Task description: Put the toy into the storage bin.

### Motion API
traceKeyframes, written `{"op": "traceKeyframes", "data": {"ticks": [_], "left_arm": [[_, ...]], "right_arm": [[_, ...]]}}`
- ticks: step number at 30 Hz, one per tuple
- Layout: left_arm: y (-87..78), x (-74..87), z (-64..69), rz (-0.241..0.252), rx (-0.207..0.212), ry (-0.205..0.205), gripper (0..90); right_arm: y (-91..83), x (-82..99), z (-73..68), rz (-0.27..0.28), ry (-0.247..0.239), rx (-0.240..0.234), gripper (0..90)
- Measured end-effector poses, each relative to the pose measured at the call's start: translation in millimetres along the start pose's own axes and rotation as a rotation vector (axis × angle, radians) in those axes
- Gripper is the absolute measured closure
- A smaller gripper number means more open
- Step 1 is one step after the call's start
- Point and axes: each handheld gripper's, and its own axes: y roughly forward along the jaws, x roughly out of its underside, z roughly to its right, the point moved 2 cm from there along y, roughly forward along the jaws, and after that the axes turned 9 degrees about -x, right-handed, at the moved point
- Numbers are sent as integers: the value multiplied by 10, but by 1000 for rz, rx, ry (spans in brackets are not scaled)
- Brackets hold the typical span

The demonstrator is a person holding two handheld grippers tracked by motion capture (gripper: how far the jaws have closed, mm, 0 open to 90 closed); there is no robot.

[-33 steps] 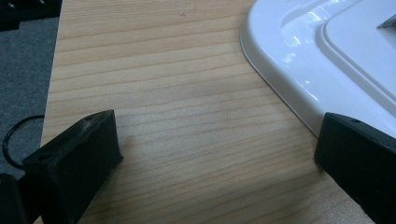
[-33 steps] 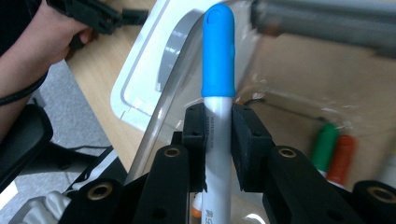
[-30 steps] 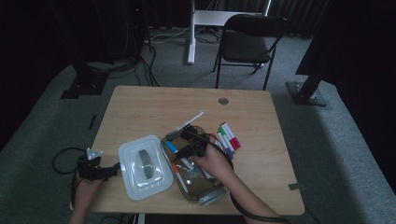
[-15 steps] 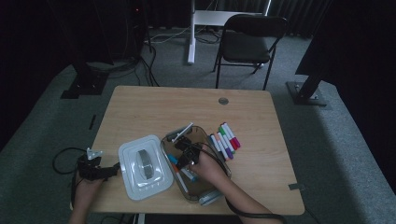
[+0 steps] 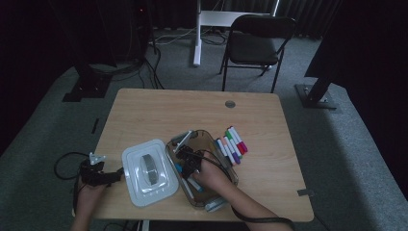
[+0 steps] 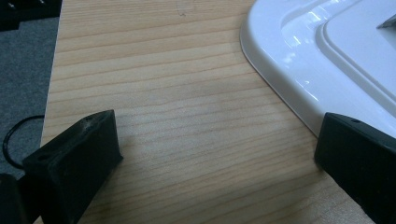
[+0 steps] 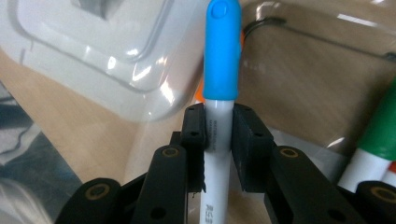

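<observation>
Wood grain runs across the table (image 5: 159, 108), and at its left edge the left gripper (image 5: 98, 175) rests low in the person's left hand (image 5: 89, 195), its cable looping off over the grey carpet. In the left gripper view its jaws stand wide apart with bare tabletop between them, and the right-hand jaw lies just at the rim of the white lid (image 6: 327, 56), gripping nothing. In the high view that lid (image 5: 146, 171) lies flat on the table, a grey handle at its middle, just beside the clear bin (image 5: 211, 139) to its right.

The right gripper (image 5: 185, 159) is down inside the bin, held by the right hand (image 5: 211, 178), whose forearm comes in from the bottom edge. In the right gripper view its jaws are clamped narrow on the white barrel of a blue-capped marker (image 7: 219, 84), which stands up straight from the pads with its cap pointing away from the camera, over the bin's near wall and the lid's corner beyond. A green-capped marker (image 7: 380, 135) lies at the right of that view, apparently inside the bin, though the edge of the frame cuts it off. An orange tip shows just behind the blue cap.

Right of the bin, a row of markers (image 5: 232, 143) lies side by side on the table, close to the bin wall. Farther back, near the table's far edge, sits a small round grommet (image 5: 230, 104), and beyond the table stands a black folding chair (image 5: 255, 45).
</observation>
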Motion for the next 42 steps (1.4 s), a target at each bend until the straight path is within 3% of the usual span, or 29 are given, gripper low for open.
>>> {"op": "traceKeyframes", "data": {"ticks": [5,19,20,25,26,28,32,38,42], "left_arm": [[0,0,0,0,0,0,5],[1,-1,0,1,-1,-1,5],[1,-1,0,1,-1,-1,5],[1,-1,0,2,-1,-1,5],[1,-1,0,2,-1,-1,6],[1,-1,0,1,0,-1,5],[0,-2,0,0,0,-1,6],[1,-2,0,1,-1,-1,6],[1,-2,0,1,-1,-1,5]], "right_arm": [[62,-3,-10,-39,-3,-11,720],[-178,105,-5,43,-27,-2,669],[-310,150,7,81,-36,-5,657],[-569,250,35,147,-44,-18,631],[-720,314,58,195,-42,-27,630],[-835,364,81,230,-39,-32,628],[-1117,480,173,294,-23,-16,623],[-1455,612,394,380,10,6,610],[-1571,683,598,410,33,35,583]]}}
